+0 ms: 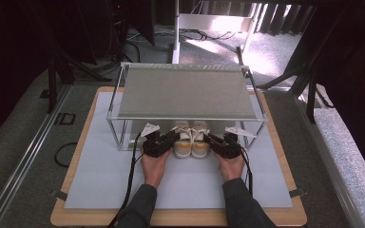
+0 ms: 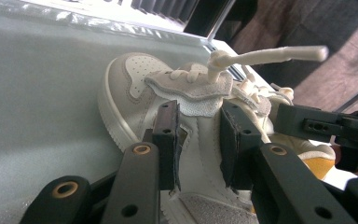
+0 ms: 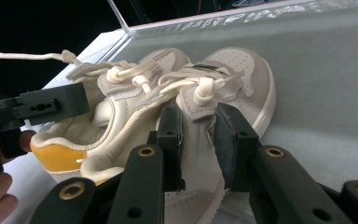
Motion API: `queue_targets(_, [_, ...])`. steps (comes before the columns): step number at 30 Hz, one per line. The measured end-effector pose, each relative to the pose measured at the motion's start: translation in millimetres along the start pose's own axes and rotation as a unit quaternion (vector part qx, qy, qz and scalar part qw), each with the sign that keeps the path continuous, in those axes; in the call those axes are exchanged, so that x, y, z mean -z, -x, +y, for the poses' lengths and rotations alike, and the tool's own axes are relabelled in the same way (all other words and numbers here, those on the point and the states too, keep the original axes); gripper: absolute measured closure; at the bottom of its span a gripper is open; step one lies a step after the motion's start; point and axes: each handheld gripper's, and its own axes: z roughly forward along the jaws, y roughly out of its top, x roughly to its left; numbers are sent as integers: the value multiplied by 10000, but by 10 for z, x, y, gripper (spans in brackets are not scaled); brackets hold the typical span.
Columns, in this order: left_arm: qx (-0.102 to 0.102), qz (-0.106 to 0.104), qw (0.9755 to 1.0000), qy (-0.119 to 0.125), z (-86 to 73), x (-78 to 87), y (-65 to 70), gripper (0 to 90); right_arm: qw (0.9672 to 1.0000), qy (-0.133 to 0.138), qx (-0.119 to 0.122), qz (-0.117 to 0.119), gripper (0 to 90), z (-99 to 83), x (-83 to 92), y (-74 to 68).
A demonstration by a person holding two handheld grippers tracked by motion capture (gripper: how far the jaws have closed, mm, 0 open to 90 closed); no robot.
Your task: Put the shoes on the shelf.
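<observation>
Jaws first: left gripper (image 2: 199,140) is clamped on the side wall of the left shoe (image 2: 168,107), pads pressing the upper just under the tongue. Right gripper (image 3: 198,142) is clamped the same way on the right shoe (image 3: 223,88). Both are narrow grips, nothing loose between the pads.

Shoes sit side by side and touching, toes pointing away from the person, soles on the grey mat (image 1: 100,175), under the front edge of the metal-framed shelf (image 1: 185,90). In the high view, heels and yellow heel tabs poke out in front of the shelf frame; toes are already under it.

Progress call: pickup done, pair roughly half slid into the lower bay. Left to do: push fully in, square up, release. One lace (image 2: 270,55) sticks up loose and may snag the frame.
</observation>
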Motion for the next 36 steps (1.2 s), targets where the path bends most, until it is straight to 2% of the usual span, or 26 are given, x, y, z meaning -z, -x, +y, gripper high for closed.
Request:
queue_targets(4, [113, 61, 9999, 47, -7, -31, -12, 702, 10000, 78, 21, -3, 726, 6, -56, 36])
queue_targets(7, [115, 100, 9999, 49, -3, -52, -39, 702, 9999, 131, -33, -30, 726, 11, -88, 44])
queue_targets(9, [136, 142, 9998, 29, -9, -64, -57, 701, 9999, 125, -27, -51, 725, 8, -102, 44])
queue_targets(12, [244, 154, 9996, 30, -22, -70, -90, 695, 9999, 62, -139, -41, 724, 5, -132, 60])
queue_targets(14, [331, 48, 9994, 61, -25, -77, -109, 649, 9999, 22, -78, -90, 715, 27, -147, 56])
queue_targets(17, [461, -32, 9989, 44, -26, -89, -129, 555, 9997, -43, -223, -85, 706, 39, -164, 62])
queue_targets(20, [447, -10, 9990, 64, -29, -92, -126, 496, 9997, -64, -199, -97, 672, 43, -163, 62])
queue_targets(21, [426, -3, 9991, 79, -30, -87, -125, 473, 9998, -55, -200, -57, 618, 42, -164, 69])
queue_targets(23, [423, 7, 9990, 148, -33, -80, -116, 441, 9996, -34, -289, -54, 579, 38, -163, 87])
queue_targets(27, [337, 77, 9991, 246, -45, -33, -97, 373, 9993, 126, -334, -84, 504, 27, -126, 91])
queue_targets(30, [228, 101, 9991, 336, -57, 29, -85, 342, 9994, 308, -149, -55, 482, 7, -44, 62])
queue_targets(32, [133, 68, 9992, 384, -66, 71, -72, 327, 9993, 352, -154, -35, 457, -17, 16, 29])
queue_targets(34, [89, -117, 9990, 426, -75, 112, -55, 309, 9990, 426, -115, 58, 429, -44, 70, 6])
queue_targets(36, [23, -155, 9987, 492, -92, 148, -17, 296, 9989, 459, -55, 113, 404, -58, 114, -24])
